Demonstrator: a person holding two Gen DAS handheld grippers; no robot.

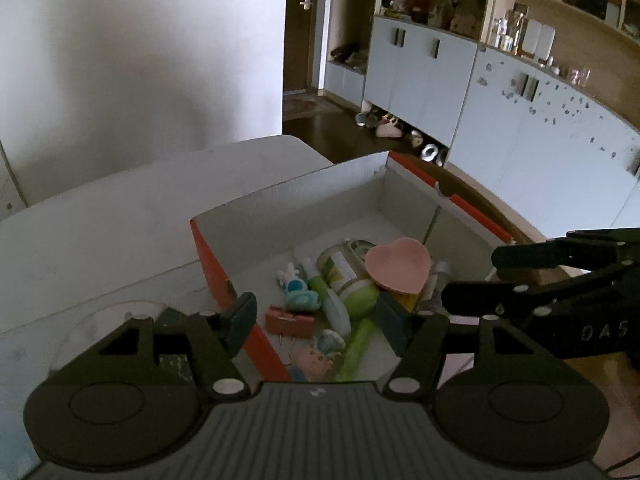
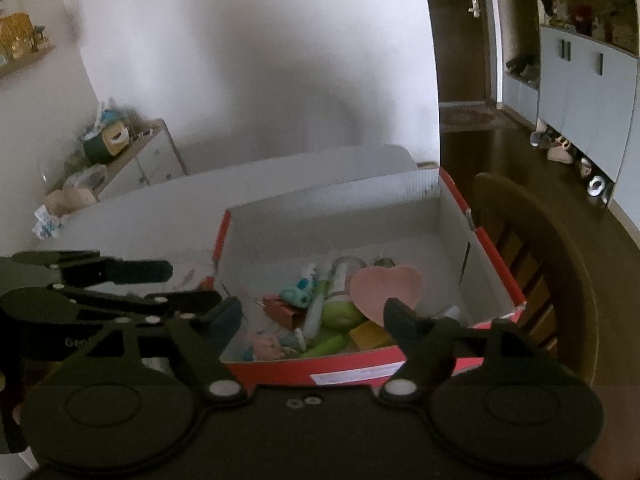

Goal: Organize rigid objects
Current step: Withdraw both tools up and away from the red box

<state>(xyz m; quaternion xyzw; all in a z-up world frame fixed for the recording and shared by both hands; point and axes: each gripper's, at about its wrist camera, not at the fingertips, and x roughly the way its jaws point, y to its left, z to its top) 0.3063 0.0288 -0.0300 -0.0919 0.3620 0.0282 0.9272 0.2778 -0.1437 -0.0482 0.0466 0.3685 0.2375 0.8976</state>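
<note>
A red cardboard box [image 1: 208, 256] [image 2: 352, 372] with a white inside stands on the white table [image 1: 120, 220]. Inside lie a pink heart-shaped dish [image 1: 398, 264] [image 2: 386, 284], green and white bottles [image 1: 344, 276] [image 2: 336, 312], a teal toy [image 1: 300, 298] [image 2: 296, 294], a small red item [image 1: 288, 320] and a yellow block [image 2: 370, 334]. My left gripper [image 1: 316, 316] hangs open above the box's near left corner, nothing between its fingers. My right gripper [image 2: 312, 312] is open over the near wall, also holding nothing. Each gripper shows in the other's view, the right gripper [image 1: 470, 276] and the left gripper [image 2: 192, 284].
A wooden chair [image 2: 520, 240] stands just right of the box. Pale blue cabinets [image 1: 520, 120] with cluttered shelves line the far wall, shoes [image 1: 388, 128] on the dark floor beneath. A low cabinet [image 2: 136, 160] piled with things sits beyond the table at the left.
</note>
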